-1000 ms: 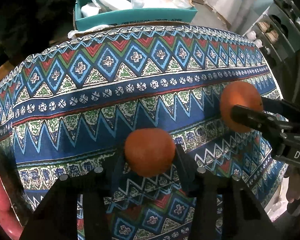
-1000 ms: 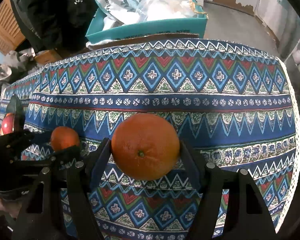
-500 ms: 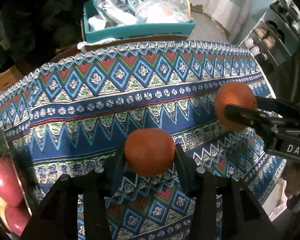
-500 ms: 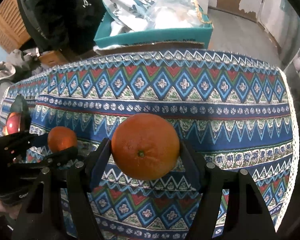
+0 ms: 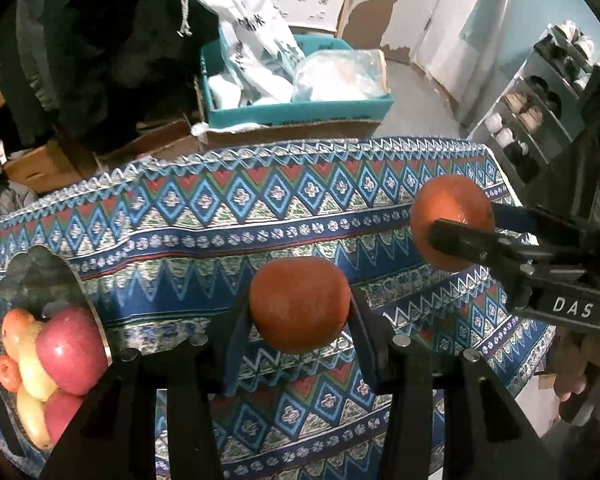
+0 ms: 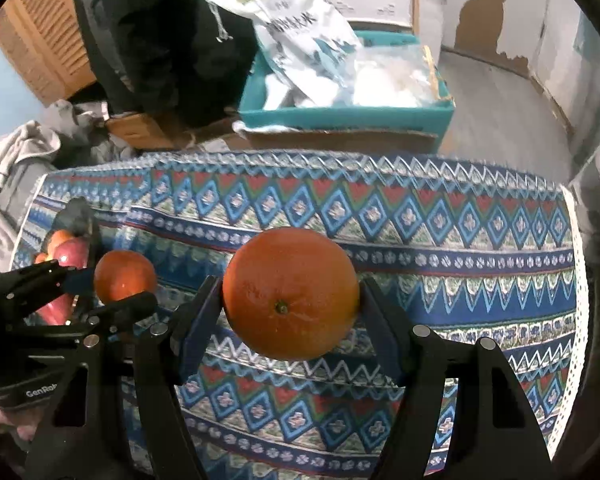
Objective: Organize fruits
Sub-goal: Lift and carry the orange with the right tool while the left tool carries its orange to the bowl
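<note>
My left gripper point(image 5: 300, 312) is shut on a small orange point(image 5: 299, 305), held above the patterned tablecloth point(image 5: 260, 216). My right gripper point(image 6: 291, 300) is shut on a larger orange point(image 6: 290, 294). Each gripper shows in the other's view: the right one with its orange point(image 5: 452, 226) at right, the left one with its orange point(image 6: 125, 277) at left. A metal fruit bowl point(image 5: 66, 280) with red and yellow apples point(image 5: 70, 350) stands at the table's left end, left of my left gripper. It also shows in the right wrist view point(image 6: 76, 216).
Beyond the table's far edge stands a teal box point(image 5: 300, 110) with white bags, on cardboard. Dark clothing hangs at the back left. A shoe rack point(image 5: 540, 120) stands to the right. The table's right edge point(image 6: 578, 280) has a white lace trim.
Both grippers have risen and pulled back with their oranges held. The fruit bowl with apples has come further into view at the left.
</note>
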Demonstrator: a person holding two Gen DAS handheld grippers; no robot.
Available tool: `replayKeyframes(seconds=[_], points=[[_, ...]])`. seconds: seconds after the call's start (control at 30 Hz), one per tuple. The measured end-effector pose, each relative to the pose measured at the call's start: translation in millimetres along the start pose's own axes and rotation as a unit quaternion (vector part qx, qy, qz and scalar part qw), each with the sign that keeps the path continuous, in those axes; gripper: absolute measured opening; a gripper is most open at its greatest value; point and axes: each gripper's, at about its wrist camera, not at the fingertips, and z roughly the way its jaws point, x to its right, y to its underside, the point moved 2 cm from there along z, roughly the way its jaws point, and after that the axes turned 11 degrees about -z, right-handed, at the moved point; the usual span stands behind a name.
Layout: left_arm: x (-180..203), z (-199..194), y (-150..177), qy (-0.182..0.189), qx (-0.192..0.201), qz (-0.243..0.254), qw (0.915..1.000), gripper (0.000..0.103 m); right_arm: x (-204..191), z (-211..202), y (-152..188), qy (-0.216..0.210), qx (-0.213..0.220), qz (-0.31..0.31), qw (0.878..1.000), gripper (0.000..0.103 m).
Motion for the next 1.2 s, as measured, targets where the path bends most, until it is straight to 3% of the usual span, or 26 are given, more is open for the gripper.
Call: replayKeyframes(seconds=[0.73,1.2], points=[[-70.7,-83.4,-1.5,-0.007,0.064,-0.053,0.9965,0.048,-89.0,-29.5,-45.1,-0.023,0.039,-0.069,0.997,0.070],[-143.1,-112.3,7.2,-0.016,0.083,-0.110,0.9903,0.048,-163.9,-12.8,-79.6,-0.056,0.038,-0.113,0.991,0.070]])
